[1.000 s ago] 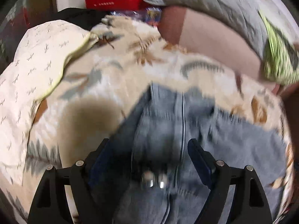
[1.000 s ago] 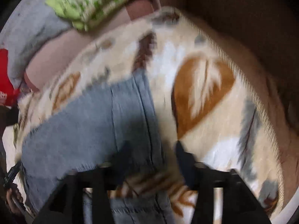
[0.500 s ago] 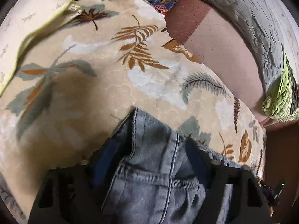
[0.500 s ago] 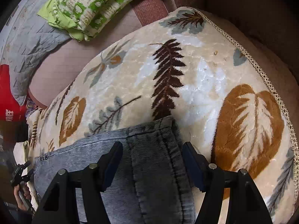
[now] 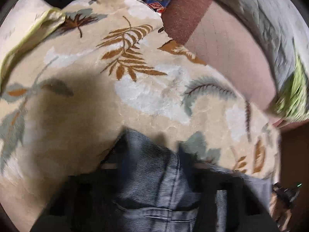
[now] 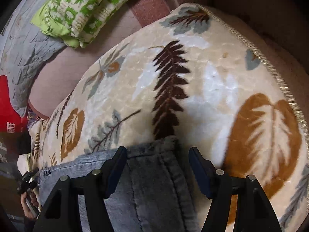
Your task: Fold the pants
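1. Since half a second back the left wrist view has smeared with motion and the denim edge sits a touch nearer the camera, while the right wrist view barely shifts.
2. Biggest thing on show: the leaf-print blanket [image 6: 193,89], spread over the whole working surface, with a grey quilt [image 5: 260,19] and a green-patterned pillow [image 6: 83,9] at the far side.
3. Next, the pants [image 6: 150,183], grey denim lying on the near part of the blanket, their far edge running across both views, a seam and stitched band showing in the left wrist view [image 5: 154,183].
4. Right gripper [image 6: 157,166]: jaws spread wide, straddling a thick hemmed edge of the denim, nothing pinched between them.
5. Left gripper [image 5: 152,174]: blurred, dark fingers either side of the cloth; they look parted around it, but whether they have hold of it I cannot tell.
6. My read: we're at the end of a fold or between two folds, both tools sitting at the far edge of the garment.
7. Next call, I'd say: close on that edge with both tools evenly, or press the fold flat, keeping the layers aligned.
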Available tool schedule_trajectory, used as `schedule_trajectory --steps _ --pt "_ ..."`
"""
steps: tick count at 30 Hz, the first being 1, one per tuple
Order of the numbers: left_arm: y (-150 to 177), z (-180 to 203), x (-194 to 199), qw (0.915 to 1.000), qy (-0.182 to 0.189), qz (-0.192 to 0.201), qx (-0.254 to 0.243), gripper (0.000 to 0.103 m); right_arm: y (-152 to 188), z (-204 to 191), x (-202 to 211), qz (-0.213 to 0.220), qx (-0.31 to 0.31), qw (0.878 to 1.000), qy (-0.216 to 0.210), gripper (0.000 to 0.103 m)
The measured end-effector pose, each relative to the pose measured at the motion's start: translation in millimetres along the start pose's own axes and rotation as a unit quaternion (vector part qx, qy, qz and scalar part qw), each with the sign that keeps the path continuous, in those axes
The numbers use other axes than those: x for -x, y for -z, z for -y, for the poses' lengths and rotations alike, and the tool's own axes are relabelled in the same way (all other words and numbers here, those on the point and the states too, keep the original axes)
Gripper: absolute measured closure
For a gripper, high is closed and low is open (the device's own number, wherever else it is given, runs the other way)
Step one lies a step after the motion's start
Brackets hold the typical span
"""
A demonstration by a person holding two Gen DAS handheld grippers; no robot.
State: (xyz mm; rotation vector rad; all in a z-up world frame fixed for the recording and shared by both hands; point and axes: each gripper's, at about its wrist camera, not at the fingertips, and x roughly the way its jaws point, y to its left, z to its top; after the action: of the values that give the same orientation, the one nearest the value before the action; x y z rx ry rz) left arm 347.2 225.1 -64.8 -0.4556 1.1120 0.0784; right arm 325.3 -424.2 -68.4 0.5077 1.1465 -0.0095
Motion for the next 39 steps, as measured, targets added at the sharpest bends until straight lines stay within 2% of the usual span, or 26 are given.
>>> schedule_trajectory --steps 1,2,3,5,9,16,19,23,27,30,32,34,36,39 --pt "-1.0 0.4 -2.0 0.9999 -0.013 -0.002 -0.005 0.098 0.2 -6.9 -1.7 0.002 0.019 1.0 0.015 0.044" --pt "-1.7 -1.0 -2.1 0.9999 -0.012 0.0 -0.002 0.099 0.5 -10.9 -3.8 0.001 0.029 0.999 0.026 0.071" --pt "-1.9 -2.4 -1.4 0.9999 -0.015 0.001 -0.001 0.1 0.1 -10.8 -5.5 -0.001 0.025 0.999 0.032 0.079" --pt "-1.8 -1.7 3.8 0.9998 -0.019 0.01 -0.006 0.101 -1.0 -11.7 -5.6 0.0 0.023 0.999 0.036 0.083" --pt "-0.6 2.4 33.6 0.9988 0.004 0.048 -0.009 0.101 1.8 -20.0 10.9 0.026 0.036 0.998 0.042 0.084" --pt "15.5 10.3 118.5 0.9911 0.079 0.106 -0.017 0.101 17.2 -45.5 84.0 0.091 0.051 0.994 0.0 0.084" --pt "36.1 8.7 167.5 0.9845 0.111 0.132 -0.028 0.101 32.3 -54.6 120.1 0.116 0.061 0.991 -0.019 0.084" --pt "80.9 -10.5 232.2 0.974 0.155 0.16 -0.044 0.101 62.7 -52.9 166.2 0.146 0.065 0.986 -0.054 0.085" --pt "142.1 -47.6 267.9 0.9663 0.189 0.167 -0.052 0.101 118.1 -31.8 204.7 0.164 0.075 0.979 -0.092 0.085" --pt "194.2 -82.2 273.5 0.9698 0.189 0.139 -0.066 0.1 172.8 -5.8 215.1 0.145 0.089 0.978 -0.121 0.085" --pt "217.2 -102.3 267.1 0.9739 0.187 0.111 -0.066 0.099 211.4 14.1 208.2 0.104 0.102 0.98 -0.133 0.084" --pt "236.9 -129.0 257.8 0.9822 0.164 0.078 -0.048 0.098 250.3 37.1 193.5 0.047 0.101 0.983 -0.143 0.081" --pt "242.6 -152.8 259.2 0.988 0.129 0.082 -0.018 0.098 281.6 58.7 185.7 0.013 0.092 0.987 -0.132 0.081" --pt "238.2 -173.1 269.9 0.99 0.097 0.098 0.027 0.098 297.8 82.1 188.0 -0.004 0.06 0.99 -0.126 0.081"
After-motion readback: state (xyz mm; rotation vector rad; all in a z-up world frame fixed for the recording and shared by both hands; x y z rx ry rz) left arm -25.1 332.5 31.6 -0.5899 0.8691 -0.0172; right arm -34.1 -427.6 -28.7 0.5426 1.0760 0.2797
